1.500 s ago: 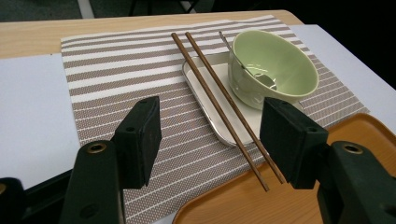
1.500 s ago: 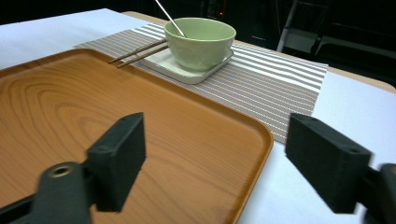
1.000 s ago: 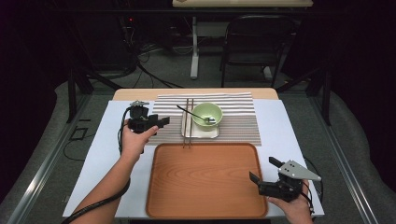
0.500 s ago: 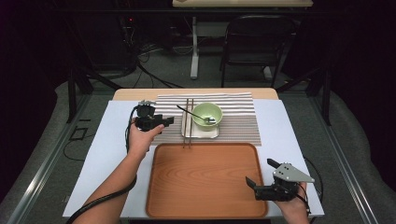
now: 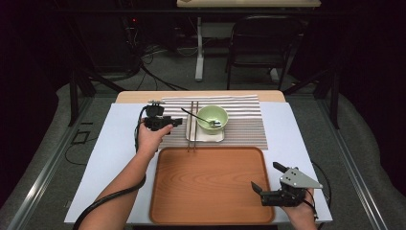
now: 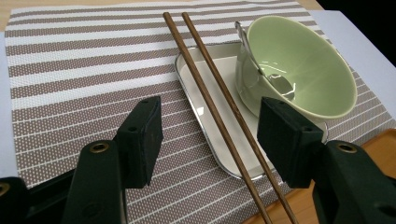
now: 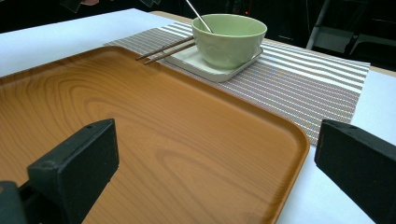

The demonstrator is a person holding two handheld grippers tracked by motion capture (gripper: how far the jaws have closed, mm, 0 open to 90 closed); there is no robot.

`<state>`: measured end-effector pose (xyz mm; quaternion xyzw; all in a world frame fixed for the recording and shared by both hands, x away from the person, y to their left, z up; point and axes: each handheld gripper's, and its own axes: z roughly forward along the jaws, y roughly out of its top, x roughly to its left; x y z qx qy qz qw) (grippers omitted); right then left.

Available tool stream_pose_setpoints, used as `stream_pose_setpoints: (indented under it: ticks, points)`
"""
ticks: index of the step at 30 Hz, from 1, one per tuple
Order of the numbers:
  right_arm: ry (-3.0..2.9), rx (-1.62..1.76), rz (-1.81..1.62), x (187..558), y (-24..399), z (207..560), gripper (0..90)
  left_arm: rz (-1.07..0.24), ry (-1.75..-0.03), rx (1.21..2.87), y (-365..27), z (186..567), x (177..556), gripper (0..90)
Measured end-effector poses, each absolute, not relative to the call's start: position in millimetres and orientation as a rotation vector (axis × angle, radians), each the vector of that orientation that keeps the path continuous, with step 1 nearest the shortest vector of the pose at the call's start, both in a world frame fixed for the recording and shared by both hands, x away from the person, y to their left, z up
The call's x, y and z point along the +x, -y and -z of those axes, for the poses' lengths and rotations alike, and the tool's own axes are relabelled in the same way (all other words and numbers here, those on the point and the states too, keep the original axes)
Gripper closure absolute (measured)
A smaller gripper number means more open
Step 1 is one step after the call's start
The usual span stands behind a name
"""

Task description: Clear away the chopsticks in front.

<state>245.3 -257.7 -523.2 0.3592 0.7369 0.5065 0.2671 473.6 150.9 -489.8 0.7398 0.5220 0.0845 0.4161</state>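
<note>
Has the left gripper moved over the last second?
Yes. In the high view the left gripper has shifted toward the chopsticks and green bowl, from beside the striped mat to over its left part, jaws open.

Left gripper (image 5: 173,122) nearer chopsticks (image 5: 193,125)

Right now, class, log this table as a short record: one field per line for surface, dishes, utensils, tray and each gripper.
Surface: striped placemat on a white table cover
Dishes: green bowl standing on a white rectangular plate
Utensils: metal spoon resting in the bowl; pair of chopsticks lying across the plate's edge, tips reaching the tray
Tray: wooden tray, nothing on it
Left gripper: open, over the placemat, pointed toward the chopsticks
Right gripper: open, at the tray's near right corner
</note>
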Motion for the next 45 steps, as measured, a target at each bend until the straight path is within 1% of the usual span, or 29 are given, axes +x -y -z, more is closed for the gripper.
stream_pose_setpoints:
  ticks: [7, 8, 9, 18, 19, 21, 22, 27, 45]
  points:
    - [-2.001, 0.958, -1.371, 245.2, 257.4, 523.9, 0.0, -0.192, -1.330, 1.859, -148.0, 494.1, 481.9, 40.9]
    - [-2.004, 0.955, -1.375, 245.4, 257.3, 523.9, 0.0, -0.183, -1.332, 1.856, -147.7, 494.7, 483.2, 43.6]
    - [-2.005, 0.953, -1.375, 245.5, 257.3, 524.0, 0.0, -0.178, -1.334, 1.858, -147.4, 495.0, 484.2, 44.2]
    - [-2.002, 0.958, -1.379, 246.1, 258.4, 524.3, 0.0, -0.160, -1.365, 1.859, -141.0, 498.9, 494.8, 45.4]
    - [-1.999, 0.958, -1.383, 245.8, 258.7, 524.0, 0.0, -0.153, -1.370, 1.860, -140.7, 499.2, 496.0, 47.3]
    - [-1.998, 0.957, -1.383, 245.8, 258.9, 523.9, 0.0, -0.146, -1.382, 1.857, -140.0, 500.4, 498.0, 48.0]
    - [-1.999, 0.957, -1.382, 245.8, 259.0, 523.8, 0.1, -0.133, -1.389, 1.853, -139.4, 501.3, 499.4, 50.2]
    - [-2.003, 0.953, -1.385, 245.7, 259.3, 523.8, 0.1, -0.118, -1.412, 1.866, -137.2, 503.6, 505.0, 53.4]
    - [-2.014, 0.949, -1.396, 246.0, 260.2, 524.0, 0.6, -0.074, -1.479, 1.877, -121.2, 520.1, 518.0, 62.3]
